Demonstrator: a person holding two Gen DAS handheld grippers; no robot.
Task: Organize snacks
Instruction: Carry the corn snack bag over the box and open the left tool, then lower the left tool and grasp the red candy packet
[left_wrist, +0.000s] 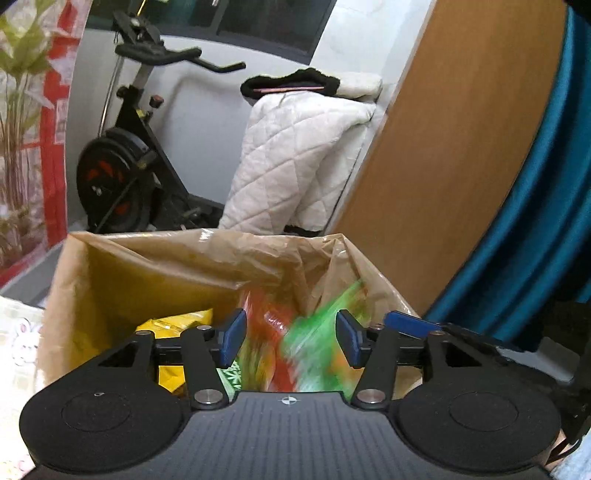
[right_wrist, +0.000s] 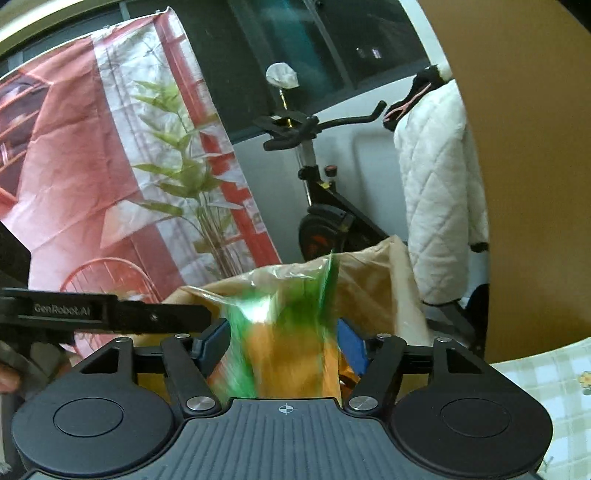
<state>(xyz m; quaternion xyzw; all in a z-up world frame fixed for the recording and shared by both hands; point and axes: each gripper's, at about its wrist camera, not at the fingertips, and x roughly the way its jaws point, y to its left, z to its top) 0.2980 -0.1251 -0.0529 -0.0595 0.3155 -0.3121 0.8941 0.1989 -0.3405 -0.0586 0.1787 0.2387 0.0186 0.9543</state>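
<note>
A brown paper bag (left_wrist: 147, 258) stands open in front of both grippers. In the left wrist view it holds a yellow snack pack (left_wrist: 173, 325) and red-orange packs (left_wrist: 266, 325). A green and orange snack packet (left_wrist: 317, 332), blurred by motion, is over the bag's mouth. My left gripper (left_wrist: 291, 336) is open above the bag, empty. In the right wrist view the same packet (right_wrist: 288, 332) hangs between the blue pads of my right gripper (right_wrist: 284, 341), whose jaws stand wide; contact with the pads is unclear. The right gripper's finger (left_wrist: 410, 323) shows at the bag's right edge.
An exercise bike (left_wrist: 122, 162) and a white quilted cover (left_wrist: 303, 155) stand behind the bag. A wooden panel (left_wrist: 454, 147) and teal curtain (left_wrist: 546, 221) are at the right. A checked tablecloth (right_wrist: 554, 384) lies under the bag. The left gripper's body (right_wrist: 74, 310) crosses the right view.
</note>
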